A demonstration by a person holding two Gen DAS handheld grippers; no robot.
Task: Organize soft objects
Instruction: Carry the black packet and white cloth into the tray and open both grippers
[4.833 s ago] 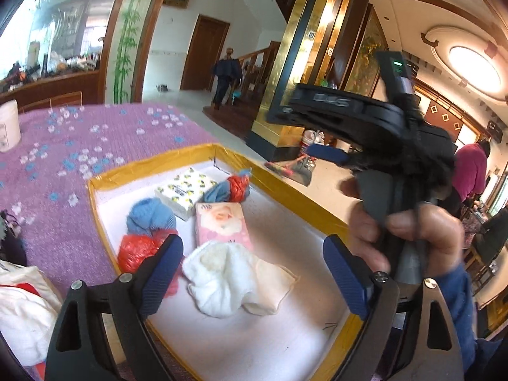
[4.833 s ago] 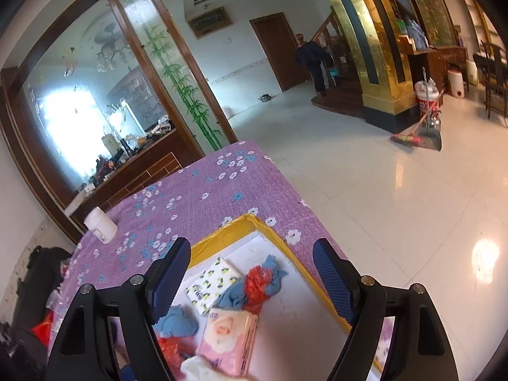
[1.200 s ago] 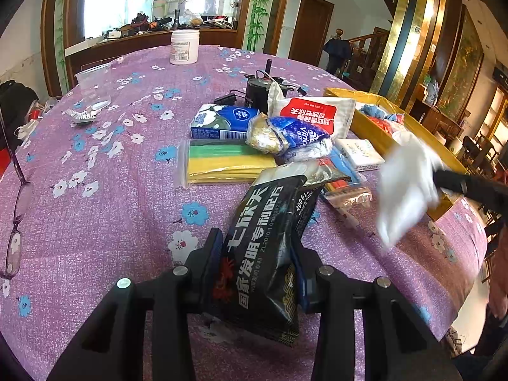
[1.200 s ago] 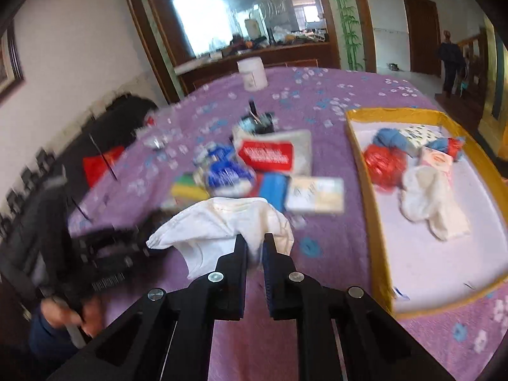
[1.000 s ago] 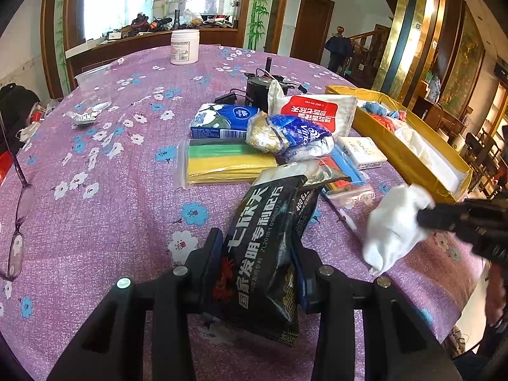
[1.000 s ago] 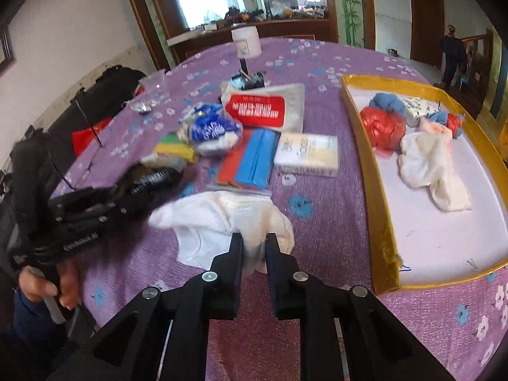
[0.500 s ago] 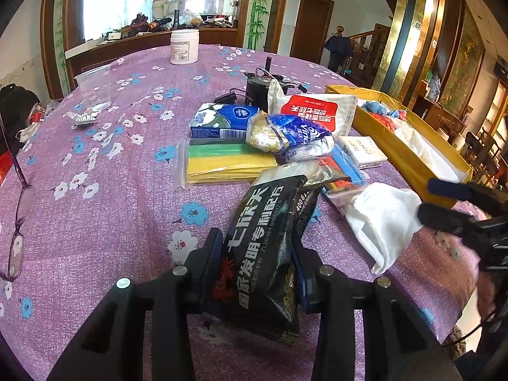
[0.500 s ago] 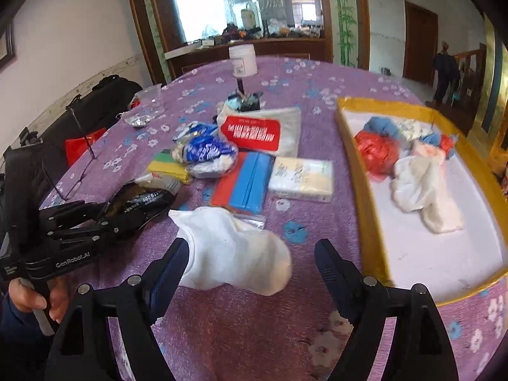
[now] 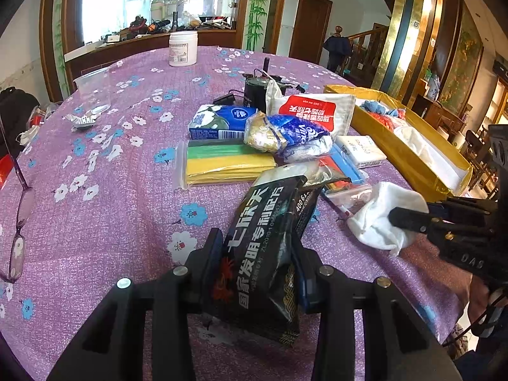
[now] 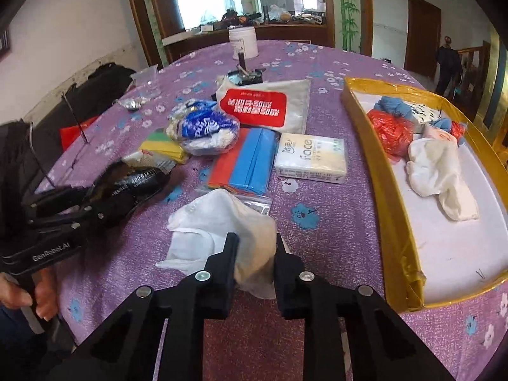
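Observation:
My left gripper is shut on a black snack bag that rests on the purple flowered tablecloth; it shows at the left of the right wrist view. My right gripper is shut on a white cloth lying on the table; the cloth also shows in the left wrist view. A yellow-rimmed tray to the right holds a white cloth, a red bag, blue socks and tissue packs.
Between the grippers and the far edge lie a red-labelled white bag, a blue wipes bag, a yellow-green packet, a red-blue packet, a tissue pack, a black device and a white jar. Glasses lie at left.
My right gripper set the white cloth down on the table and opened half a second ago; now it has closed on it again. My left gripper has stayed still on the black bag.

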